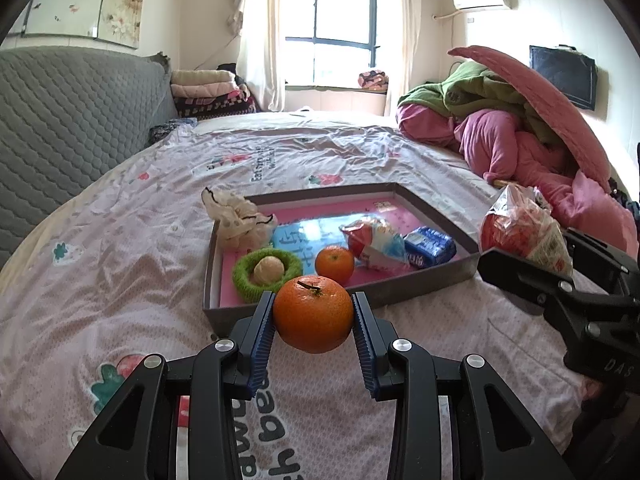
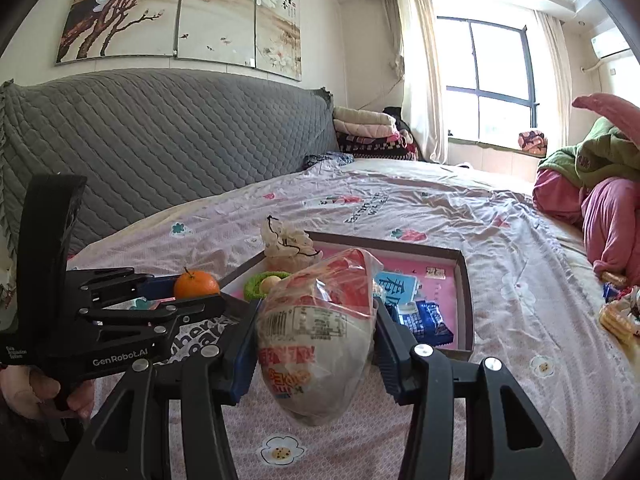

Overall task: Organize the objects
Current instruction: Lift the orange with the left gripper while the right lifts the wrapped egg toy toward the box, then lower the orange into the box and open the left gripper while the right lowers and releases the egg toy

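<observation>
The left gripper (image 1: 313,316) is clamped on a whole orange (image 1: 313,313), its ribbed blue pads (image 1: 262,334) pressing the fruit from both sides and holding it clear of the bedsheet (image 1: 120,272). The right gripper (image 2: 316,344) is clamped on a crinkly plastic-wrapped snack bag (image 2: 316,344) with red and white print, which hangs between its fingers above the sheet; in the left wrist view that same bag (image 1: 524,236) shows at about 2 o'clock from the orange.

Just beyond the held orange, toward 12 o'clock, lies a shallow grey box tray (image 1: 440,280) with a pink lining, resting on the bed. Inside it, from 10 o'clock round to 2 o'clock of the orange: a green knitted ring (image 1: 244,276) cupping a pale peeled fruit (image 1: 269,270), a second orange (image 1: 334,265) near the middle, a red and white snack packet (image 1: 374,242) and a blue packet (image 1: 430,247) touching it. A crumpled cream cloth with black trim (image 1: 236,220) sits on the tray's far left corner.

In the right wrist view, at 9 o'clock, a person's hand (image 2: 36,392) grips the left gripper's handle. At 3 o'clock more snack packets (image 2: 618,316) lie on the sheet. Piled pink and green bedding (image 1: 520,128) fills the far right, a grey quilted headboard (image 2: 160,148) the left.
</observation>
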Motion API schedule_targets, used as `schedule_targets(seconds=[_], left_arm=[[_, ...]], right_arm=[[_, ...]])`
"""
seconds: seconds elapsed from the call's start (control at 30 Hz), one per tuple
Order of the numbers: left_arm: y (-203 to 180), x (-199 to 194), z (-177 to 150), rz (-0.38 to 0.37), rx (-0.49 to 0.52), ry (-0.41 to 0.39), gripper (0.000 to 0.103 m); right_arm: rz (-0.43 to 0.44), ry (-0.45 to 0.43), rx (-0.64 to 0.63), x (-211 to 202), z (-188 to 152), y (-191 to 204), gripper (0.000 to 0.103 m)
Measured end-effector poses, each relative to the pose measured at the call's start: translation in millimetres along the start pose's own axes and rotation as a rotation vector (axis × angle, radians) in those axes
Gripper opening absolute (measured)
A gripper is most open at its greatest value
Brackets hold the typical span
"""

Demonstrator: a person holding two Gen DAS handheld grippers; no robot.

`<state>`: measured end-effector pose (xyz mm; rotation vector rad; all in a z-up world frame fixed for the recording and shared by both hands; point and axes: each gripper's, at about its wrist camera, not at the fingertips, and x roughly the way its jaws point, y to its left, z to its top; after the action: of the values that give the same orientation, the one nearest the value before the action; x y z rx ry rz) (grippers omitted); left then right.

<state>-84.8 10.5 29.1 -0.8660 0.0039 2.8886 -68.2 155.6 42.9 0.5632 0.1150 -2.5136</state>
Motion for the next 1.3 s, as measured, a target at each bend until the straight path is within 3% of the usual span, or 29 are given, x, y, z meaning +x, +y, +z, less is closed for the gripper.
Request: schedule_targets(seconds=[0.83,1.3], left_arm=[[-7.7,8.7,33.6,-0.040,0.018,-0.054,0.038],[-4.5,23.2,46.4,-0.051,0.004,-0.038,0.038]], right_arm=[[-0.050,-0.030,0.026,-2.9,4.9,-13.3,0.051],[-0.079,-0.032,0.049,4.2,17.6,-27.9,0.051]])
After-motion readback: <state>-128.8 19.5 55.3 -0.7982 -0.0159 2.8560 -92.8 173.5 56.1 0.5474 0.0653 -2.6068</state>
